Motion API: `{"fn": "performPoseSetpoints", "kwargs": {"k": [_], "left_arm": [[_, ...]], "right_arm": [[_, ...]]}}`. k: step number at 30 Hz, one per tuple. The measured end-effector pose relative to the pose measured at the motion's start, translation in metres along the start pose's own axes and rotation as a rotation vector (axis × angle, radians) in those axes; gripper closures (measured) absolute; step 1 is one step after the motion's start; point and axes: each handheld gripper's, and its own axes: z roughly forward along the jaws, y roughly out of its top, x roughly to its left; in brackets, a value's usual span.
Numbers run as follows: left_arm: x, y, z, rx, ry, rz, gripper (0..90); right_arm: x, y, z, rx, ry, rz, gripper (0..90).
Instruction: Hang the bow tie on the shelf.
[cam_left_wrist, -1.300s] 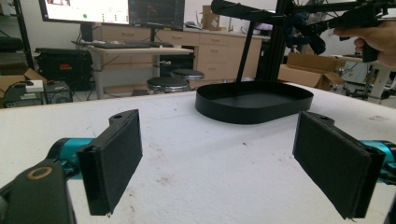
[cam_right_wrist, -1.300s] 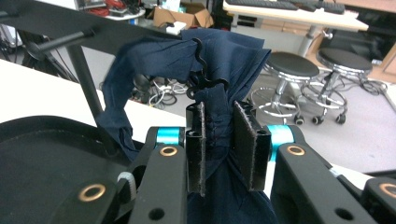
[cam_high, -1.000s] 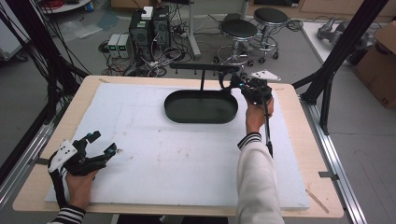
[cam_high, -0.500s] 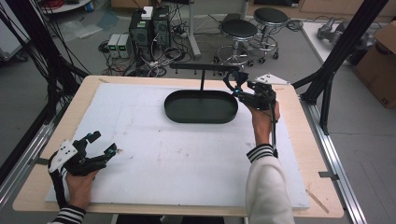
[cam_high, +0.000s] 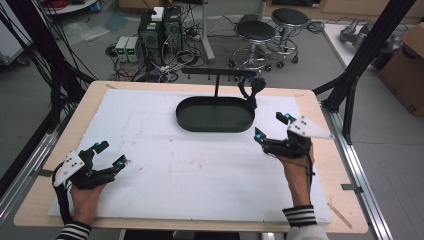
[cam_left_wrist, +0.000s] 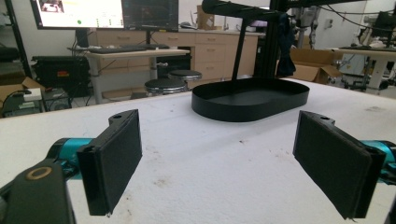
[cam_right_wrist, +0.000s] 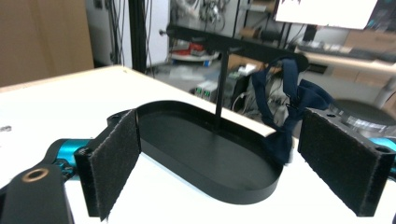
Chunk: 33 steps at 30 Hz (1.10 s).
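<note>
A dark blue bow tie (cam_high: 251, 90) hangs from the right end of a black bar (cam_high: 215, 73), which stands on a post in a black oval tray (cam_high: 215, 129). My right gripper (cam_high: 272, 126) is open and empty, a short way in front of and right of the tray. In the right gripper view the bow tie (cam_right_wrist: 289, 102) hangs past the jaws, above the tray's rim (cam_right_wrist: 233, 186). My left gripper (cam_high: 111, 154) rests open near the table's front left corner. The left gripper view looks across the white mat to the tray (cam_left_wrist: 252, 109), far ahead.
A white mat (cam_high: 200, 165) covers most of the wooden table (cam_high: 325, 165). Black frame posts (cam_high: 360, 65) rise at the table's right and left sides. Stools (cam_high: 255, 35) and computer boxes (cam_high: 160, 30) stand on the floor beyond the far edge.
My right gripper has drawn back from the bar's right end toward the near right of the table. The bow tie stays hanging on the bar. The left gripper has not moved.
</note>
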Motion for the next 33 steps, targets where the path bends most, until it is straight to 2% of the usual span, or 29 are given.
{"fn": "performPoseSetpoints", "kwargs": {"k": [4,7,10,15,19,23,26,33], "left_arm": [[0.0,0.0,0.001,0.001,0.0,-0.005,15.8],[0.0,0.0,0.001,0.004,0.0,-0.006,15.8],[0.0,0.0,0.001,0.006,-0.001,-0.005,15.8],[0.0,0.0,0.001,0.005,-0.002,-0.001,15.8],[0.0,0.0,0.001,0.005,-0.001,0.001,15.8],[0.0,0.0,0.001,0.007,-0.001,0.002,15.8],[-0.001,0.0,0.001,0.007,0.0,0.002,15.8],[0.001,0.0,0.001,0.005,0.002,-0.008,15.8]], "right_arm": [[0.007,-0.018,-0.027,-0.076,-0.01,0.026,11.8],[0.009,-0.038,-0.038,-0.098,-0.029,0.028,11.7],[0.01,-0.061,-0.041,-0.092,-0.035,0.076,11.8],[0.014,-0.086,-0.042,-0.108,-0.067,0.092,11.8],[0.017,-0.098,-0.04,-0.122,-0.102,0.075,11.7],[0.018,-0.106,-0.037,-0.123,-0.133,0.093,11.8],[0.018,-0.111,-0.034,-0.092,-0.139,0.097,11.7],[0.017,-0.115,-0.034,-0.088,-0.147,0.093,11.7]]}}
